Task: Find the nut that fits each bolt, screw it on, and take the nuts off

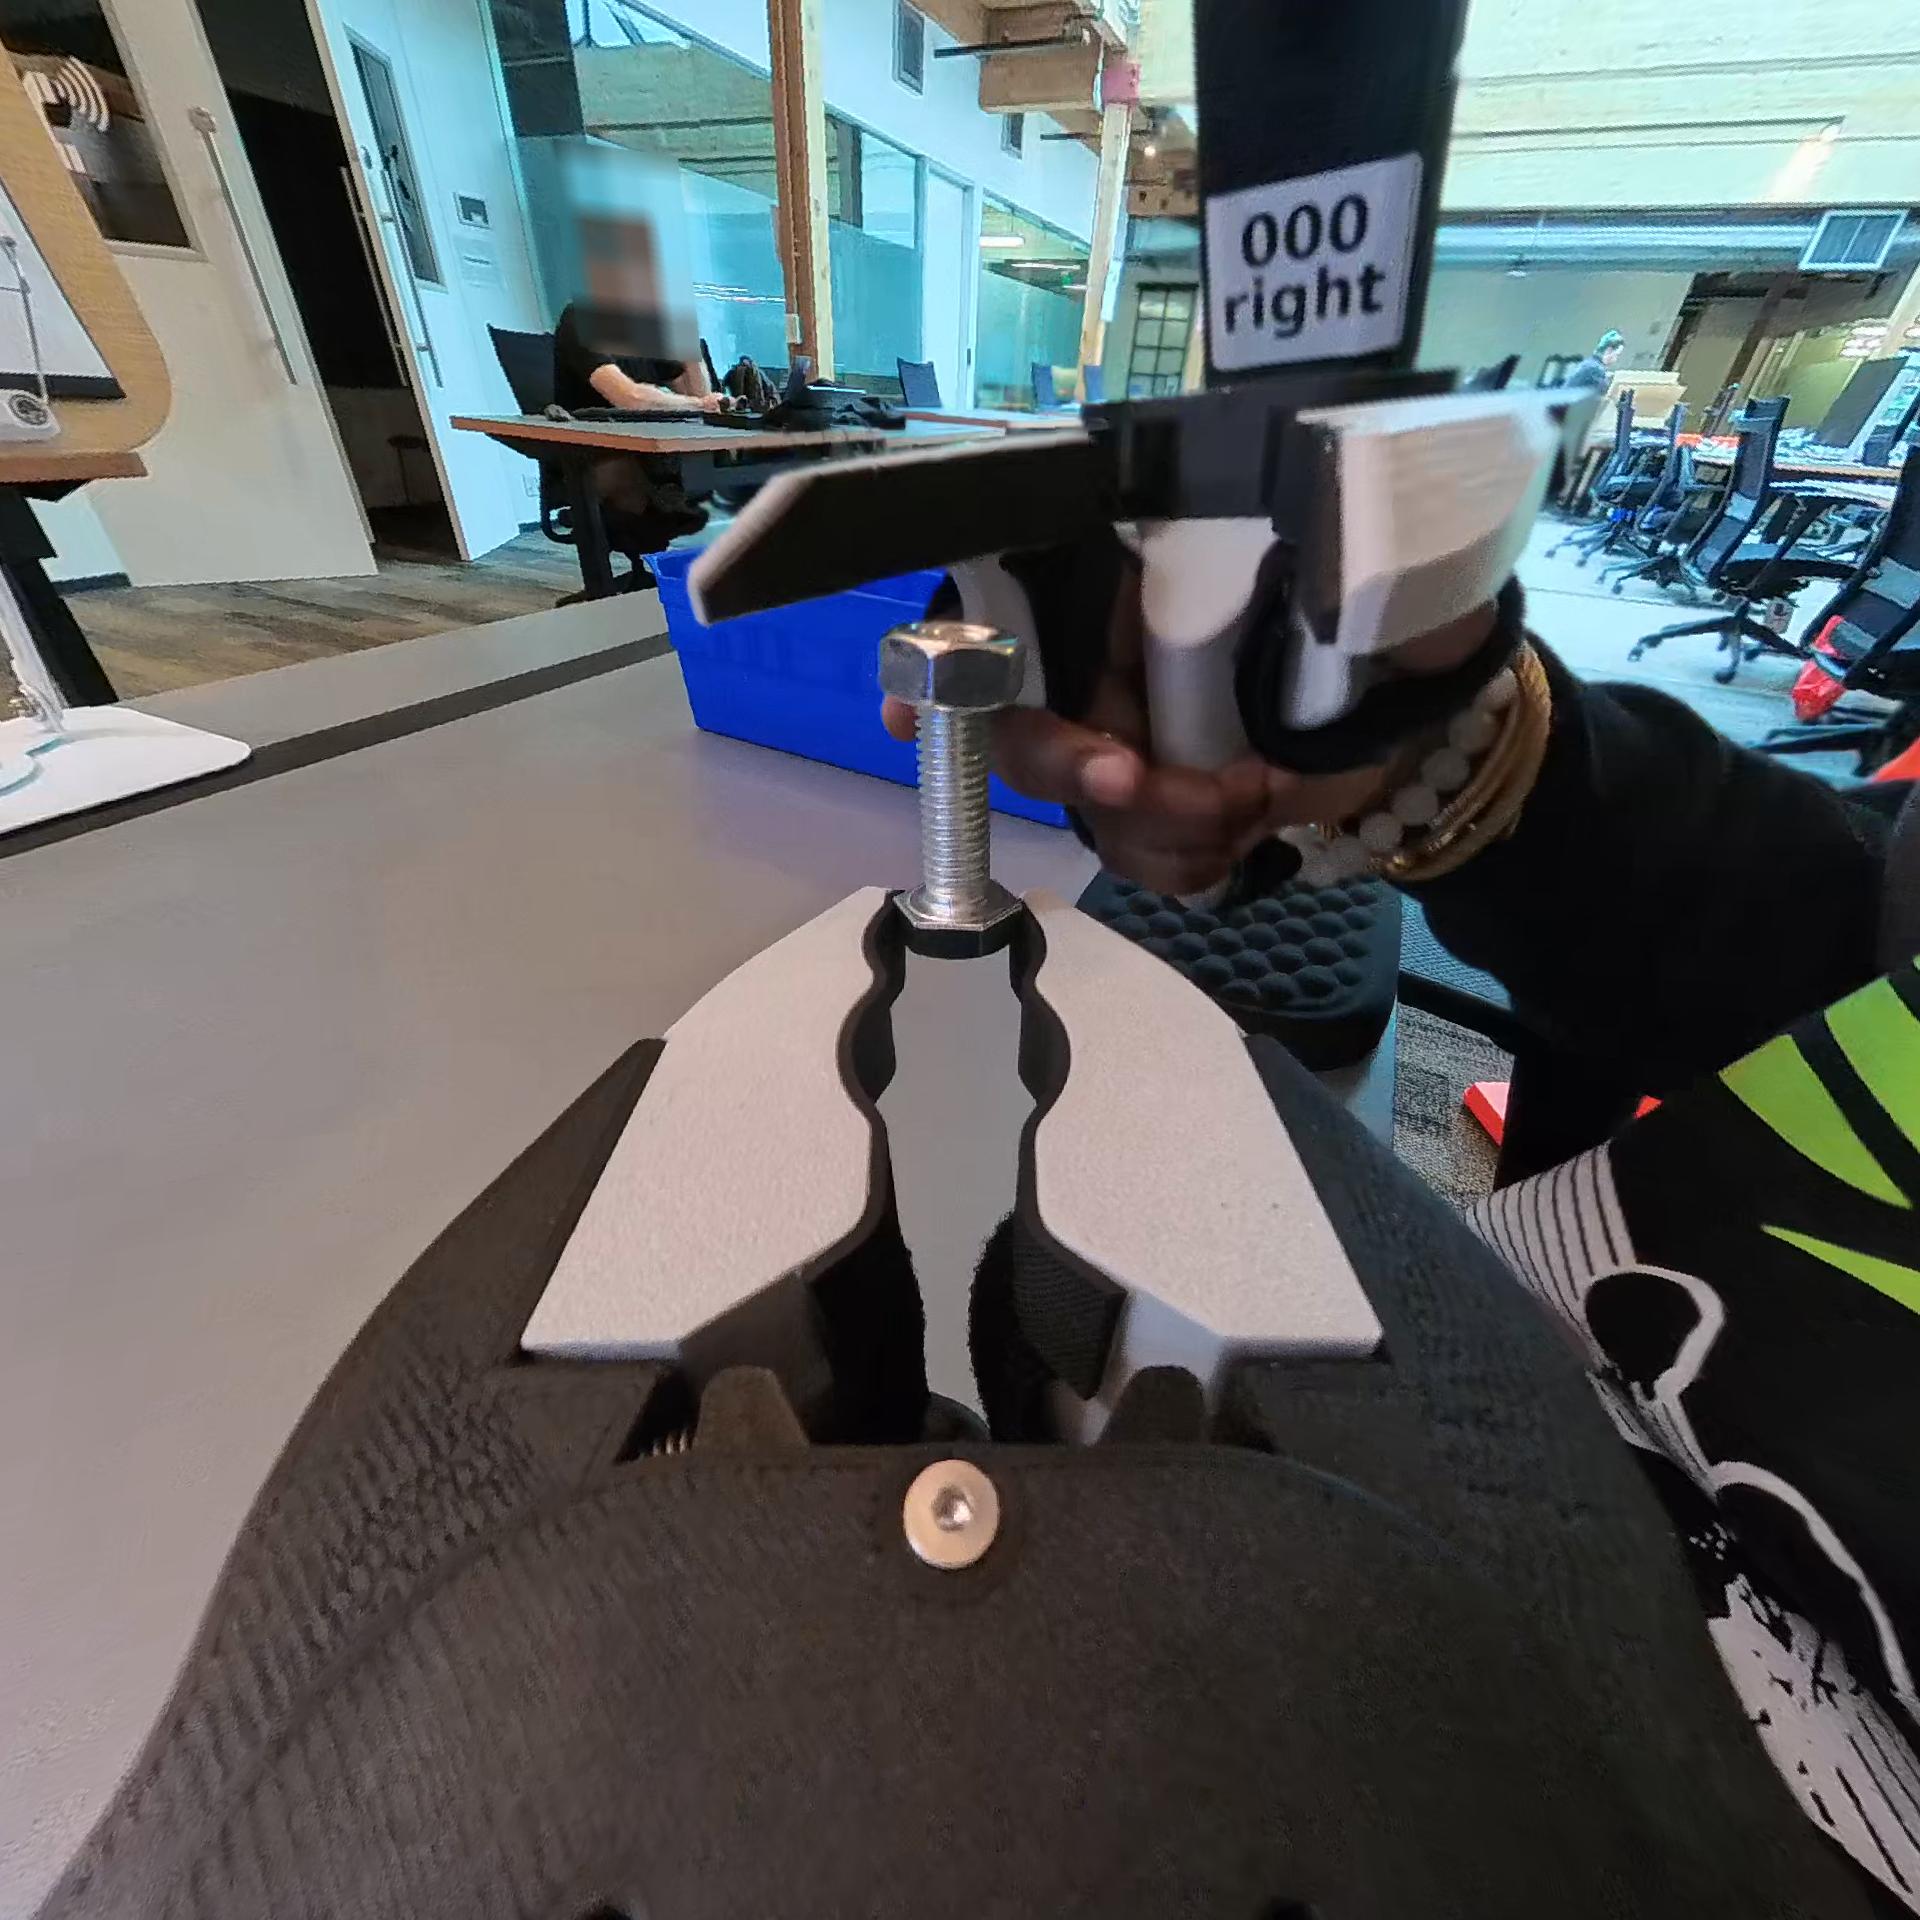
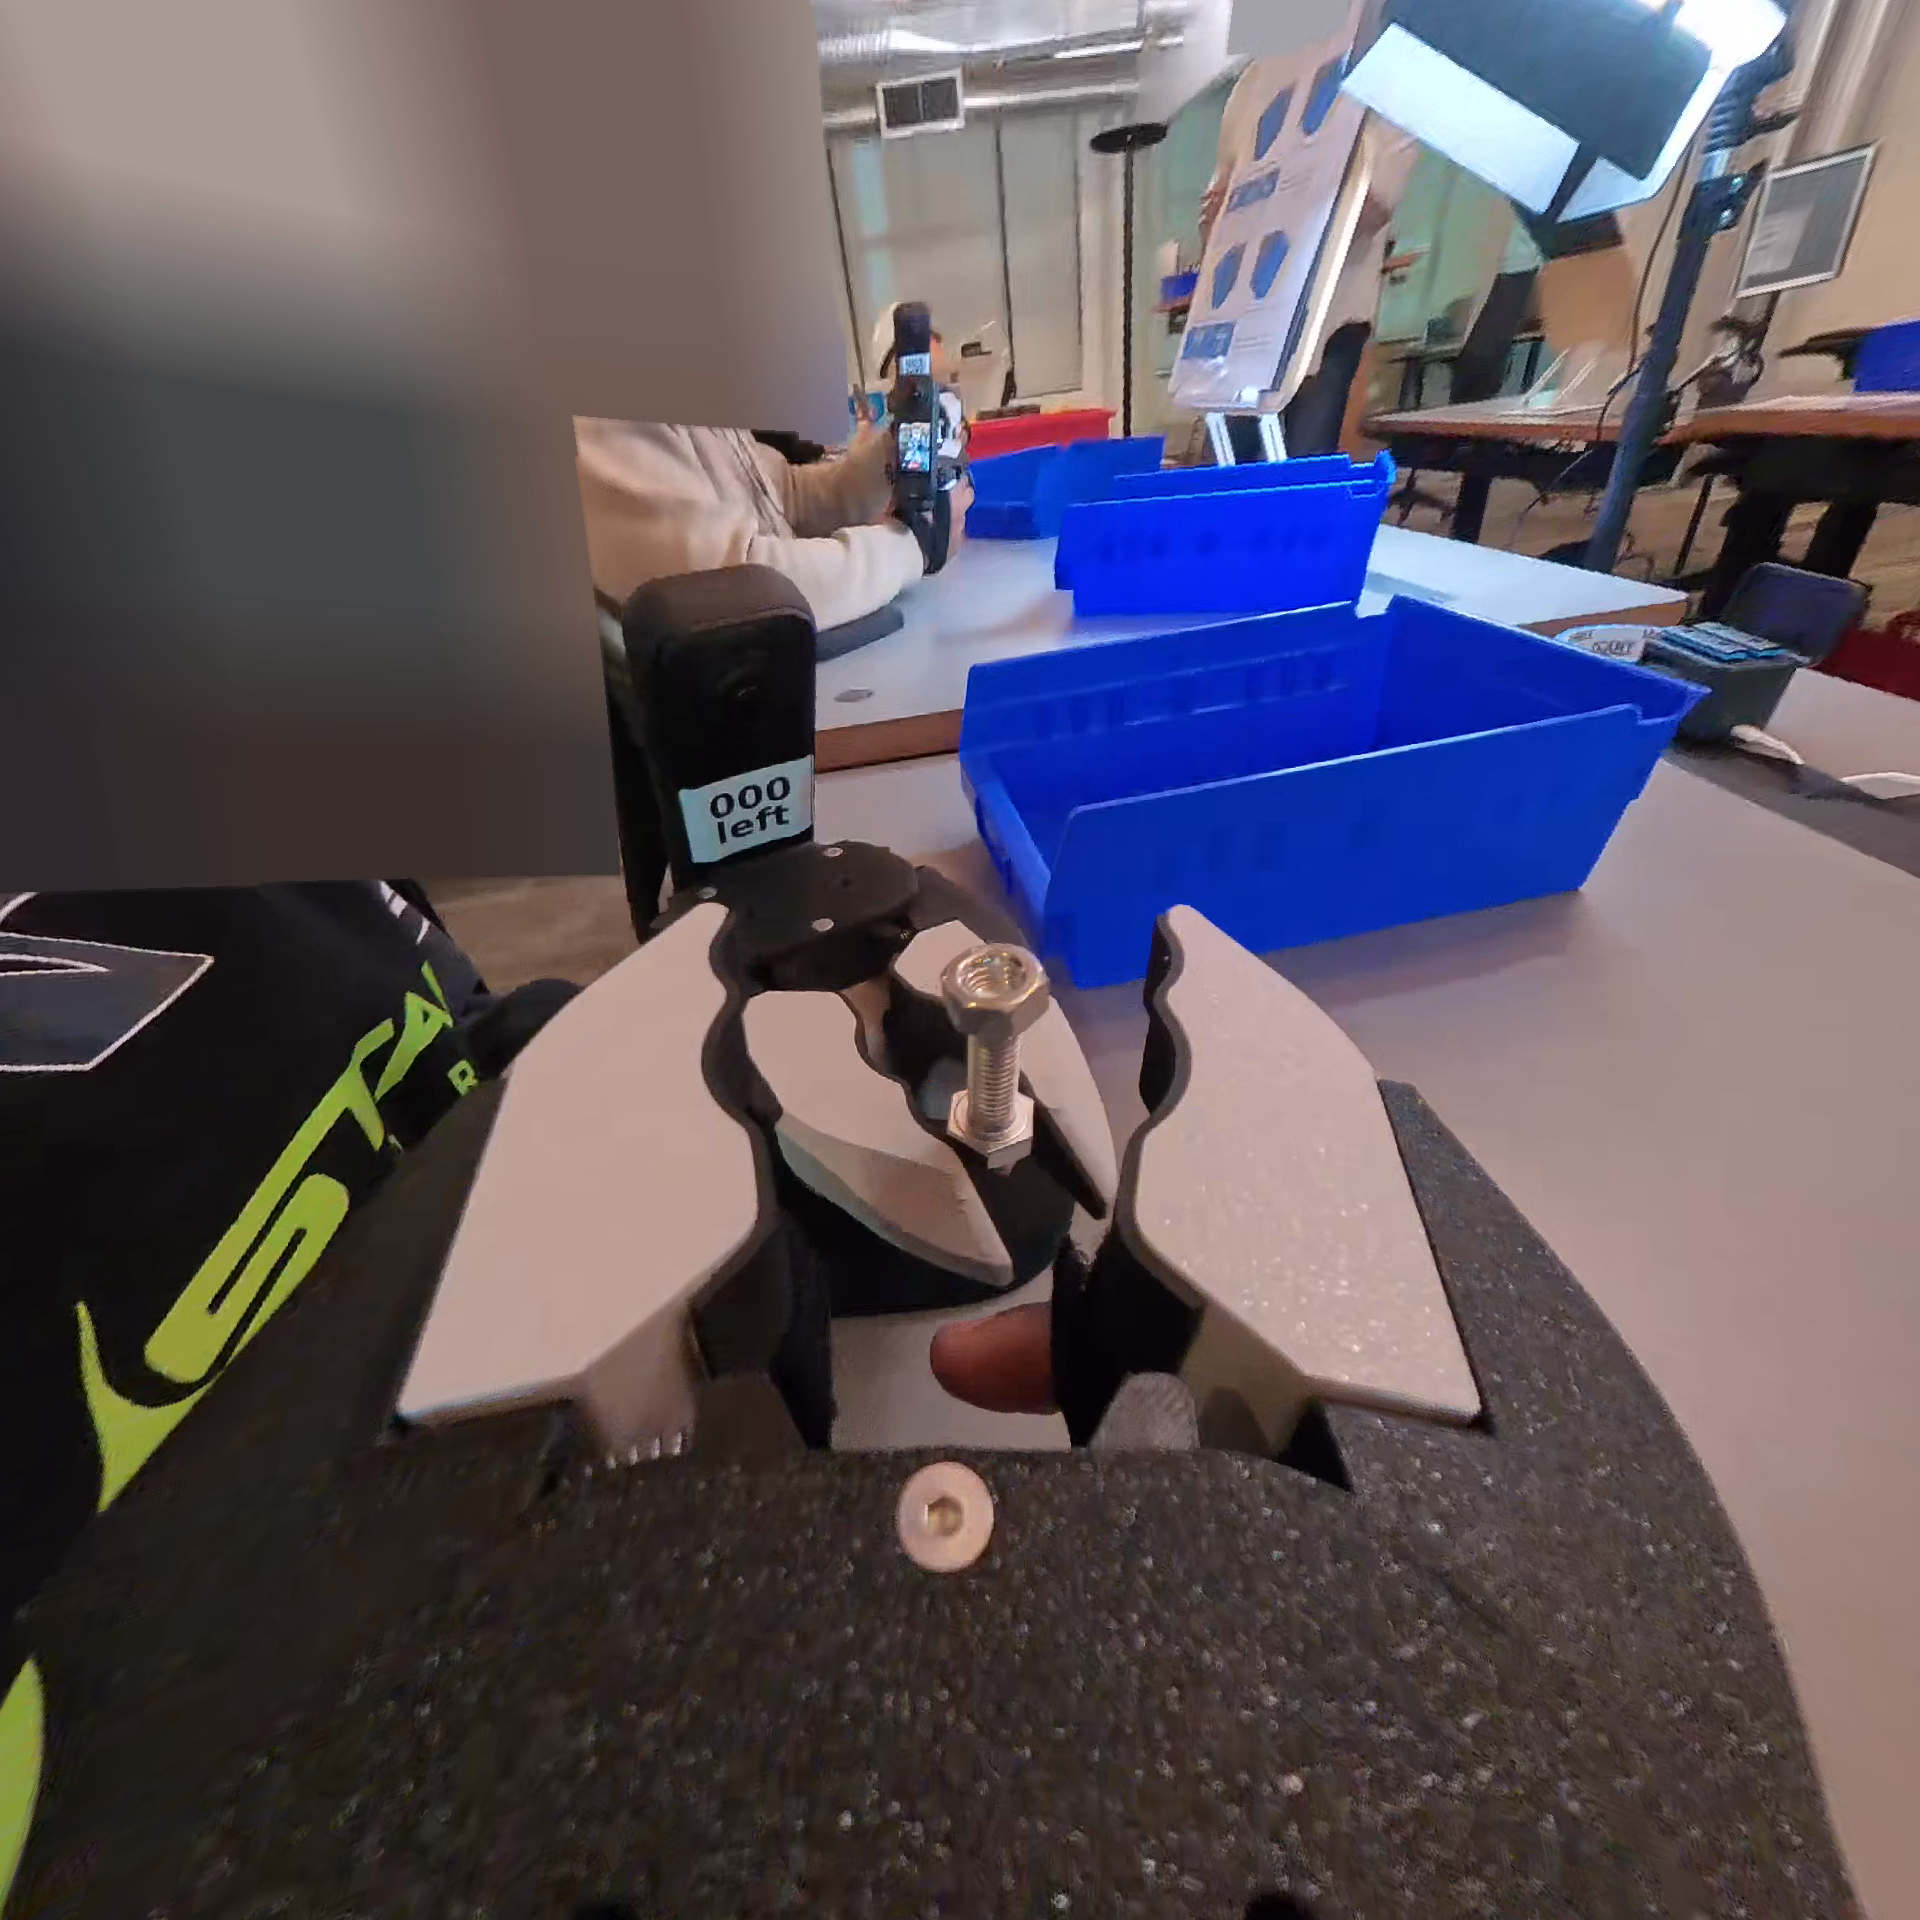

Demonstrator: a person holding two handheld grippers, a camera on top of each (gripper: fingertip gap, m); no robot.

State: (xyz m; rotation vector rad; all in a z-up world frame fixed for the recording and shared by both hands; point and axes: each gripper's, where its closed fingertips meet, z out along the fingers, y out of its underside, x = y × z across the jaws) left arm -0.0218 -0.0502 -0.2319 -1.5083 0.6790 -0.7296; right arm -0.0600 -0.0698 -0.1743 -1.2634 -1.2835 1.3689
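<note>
desk (image 2: 1662,1091): grey, matte top, dark seam across its far part | blue bin (image 2: 1320,790): open-topped, sits directly on the desk near its far edge | white flat stand base (image 1: 104,758): rests on the far left of the desk

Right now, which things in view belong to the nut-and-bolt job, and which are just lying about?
In the job:
bolt, upright
nut, on the bolt's top end
left gripper, shut on the bolt's head
right gripper, open, a finger on either side of the bolt

Lying about:
blue bin on the grey table
light panel behind
</note>
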